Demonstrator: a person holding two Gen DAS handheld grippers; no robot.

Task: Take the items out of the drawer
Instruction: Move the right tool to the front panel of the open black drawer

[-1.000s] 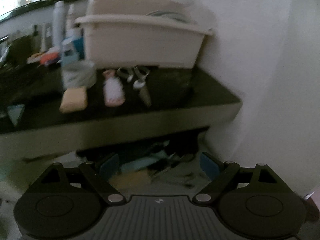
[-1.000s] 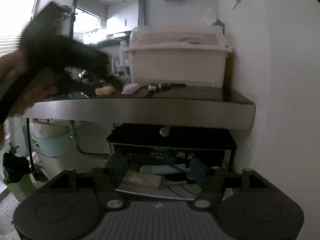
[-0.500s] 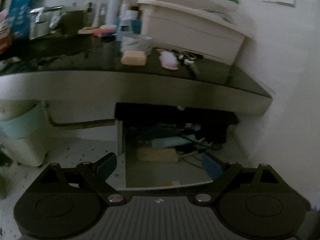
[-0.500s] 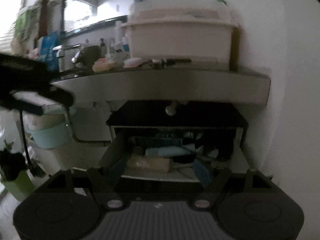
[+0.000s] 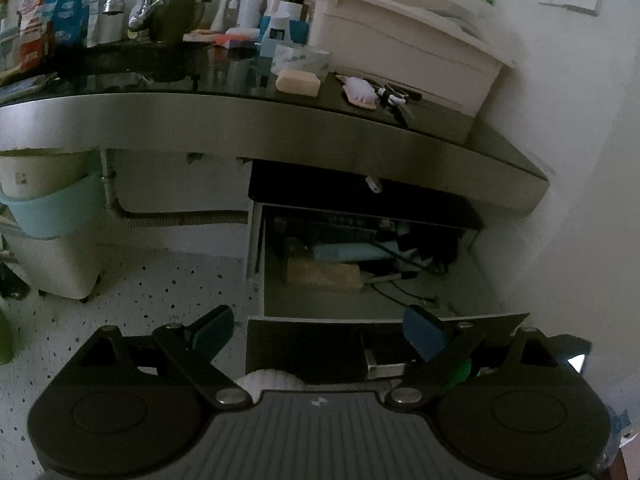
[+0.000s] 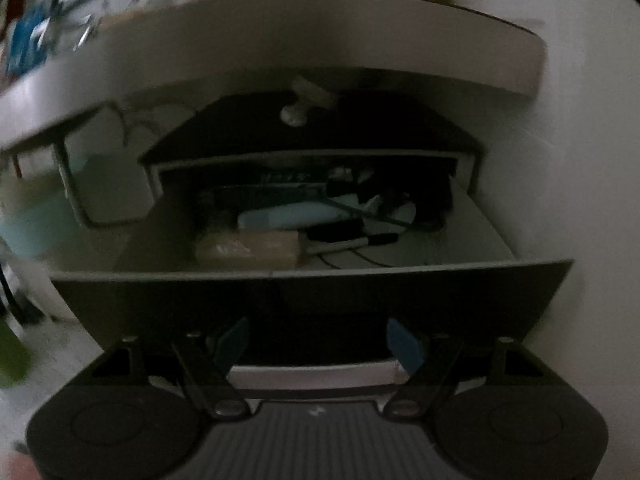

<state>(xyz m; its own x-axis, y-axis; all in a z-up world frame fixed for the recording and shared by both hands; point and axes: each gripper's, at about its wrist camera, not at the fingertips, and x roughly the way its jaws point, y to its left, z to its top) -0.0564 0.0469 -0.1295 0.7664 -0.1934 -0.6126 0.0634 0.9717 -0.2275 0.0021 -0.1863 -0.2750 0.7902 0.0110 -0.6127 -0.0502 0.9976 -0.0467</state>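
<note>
1. Left wrist view: the drawer stands pulled out beneath the counter. Its contents lie toward the back: a tan block, a pale blue tube behind it, and dark cables to the right. The front half of the drawer floor is bare.
2. Same view: the left gripper hangs above the drawer's front panel, fingers spread and carrying nothing.
3. Right wrist view (blurred): the right gripper sits low in front of the drawer, fingers spread, empty. The tan block and blue tube show over the front rim.
4. Judgement: the drawer is open and no item has been gripped yet; the reach-in is the step in hand.
5. Next move calls for lifting over the front rim, then descending onto the block, which is nearest.
6. Clearance: the counter edge overhangs the rear of the drawer, the wall crowds the right side; open room lies front and left.
</note>
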